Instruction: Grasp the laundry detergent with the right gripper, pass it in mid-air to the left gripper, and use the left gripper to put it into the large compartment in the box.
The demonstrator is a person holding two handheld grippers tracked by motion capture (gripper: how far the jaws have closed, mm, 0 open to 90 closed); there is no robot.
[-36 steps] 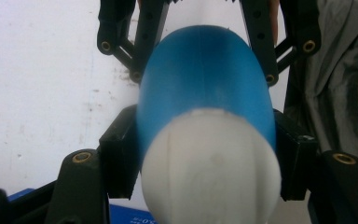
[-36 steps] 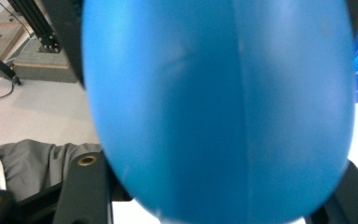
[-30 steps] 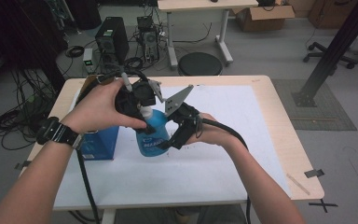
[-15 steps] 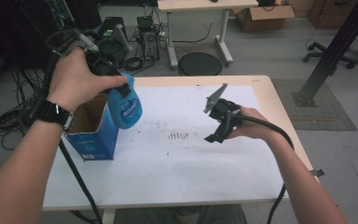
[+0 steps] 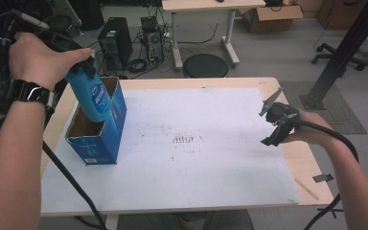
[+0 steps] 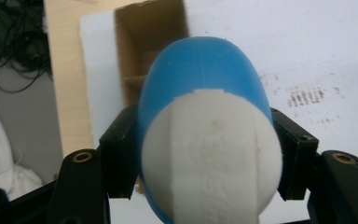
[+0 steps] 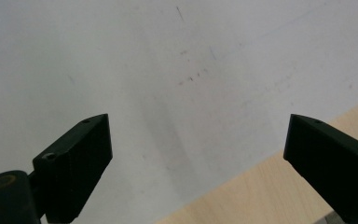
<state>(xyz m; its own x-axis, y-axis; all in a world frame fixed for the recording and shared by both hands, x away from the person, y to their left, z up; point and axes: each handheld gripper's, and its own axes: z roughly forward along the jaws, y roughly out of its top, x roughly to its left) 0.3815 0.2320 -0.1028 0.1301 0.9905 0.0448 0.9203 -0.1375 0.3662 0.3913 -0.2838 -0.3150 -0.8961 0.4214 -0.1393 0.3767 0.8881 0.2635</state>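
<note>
Bottle clamped between the left gripper jaws, its lower end inside the open box, right gripper jaws wide apart, empty, over the white sheet.

A light wooden tabletop carries a large white sheet marked with small dark smudges. An open blue cardboard box stands on the sheet's left part.

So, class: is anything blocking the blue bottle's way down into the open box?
Nothing visible. The left claw holds the blue bottle right above the blue box, whose open top shows only cardboard dividers inside.
</note>
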